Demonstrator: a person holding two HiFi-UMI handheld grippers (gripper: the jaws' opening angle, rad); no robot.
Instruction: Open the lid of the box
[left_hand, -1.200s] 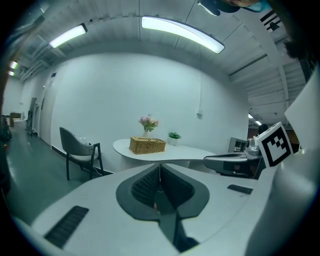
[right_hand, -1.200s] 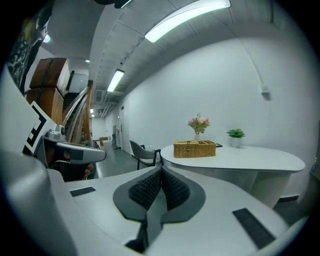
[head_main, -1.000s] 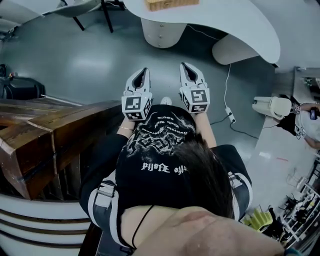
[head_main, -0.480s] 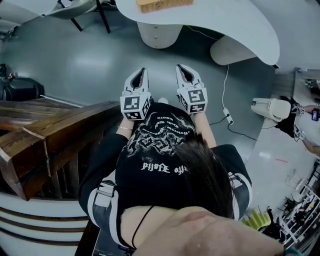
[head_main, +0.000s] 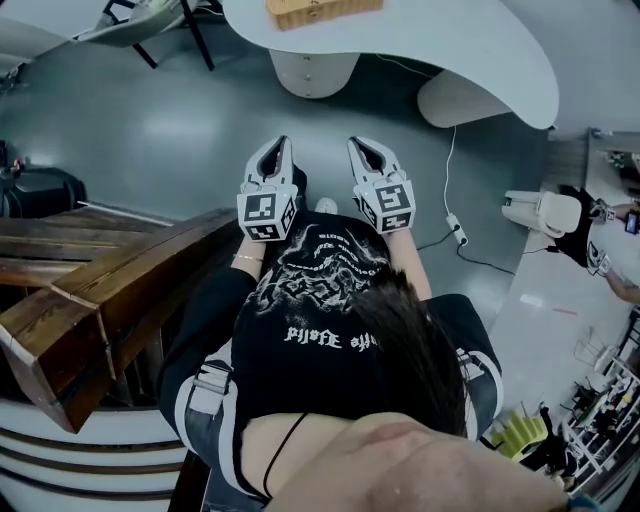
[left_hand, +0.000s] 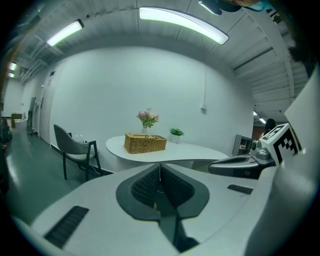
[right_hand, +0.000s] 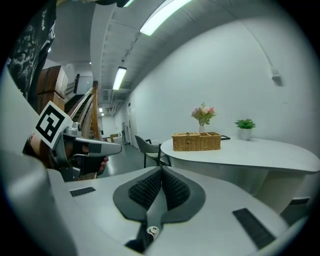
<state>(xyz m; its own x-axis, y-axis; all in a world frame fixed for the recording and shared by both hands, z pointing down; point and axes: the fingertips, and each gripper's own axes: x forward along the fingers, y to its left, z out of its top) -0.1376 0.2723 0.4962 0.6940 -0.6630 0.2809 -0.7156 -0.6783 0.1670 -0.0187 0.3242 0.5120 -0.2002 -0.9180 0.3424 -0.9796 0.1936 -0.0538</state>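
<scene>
A smooth grey floor (head_main: 150, 130) is spread under everything. A plain white wall (left_hand: 100, 90) is seen at the back of the room, and long bright ceiling lights (left_hand: 182, 20) are hung above.

At the far left, big brown wooden beams (head_main: 110, 290) are stacked, with their cut ends stuck out beside the person. Further back on the left, a grey chair with black legs (left_hand: 75, 147) is stood near a white curved table (head_main: 450, 40). The woven straw box (head_main: 322, 10) is set on that table, near its left end, and its lid looks shut. Pink flowers in a vase (left_hand: 147, 118) and a small green plant in a white pot (left_hand: 176, 133) are placed just behind the box.

In the middle, the left gripper (head_main: 284, 143) and the right gripper (head_main: 356, 144) are held side by side over the floor and pointed toward the table, well apart from the box. The fingers of each are pressed together, and nothing is held between them.

A wide patch of floor is left between the grippers and the table's round white leg (head_main: 313, 65). To the right, the table's rim is swung out over the floor. A thin white cord (head_main: 452, 180) is laid on the floor below it. A white machine (head_main: 540, 212) is stood near the right edge.
</scene>
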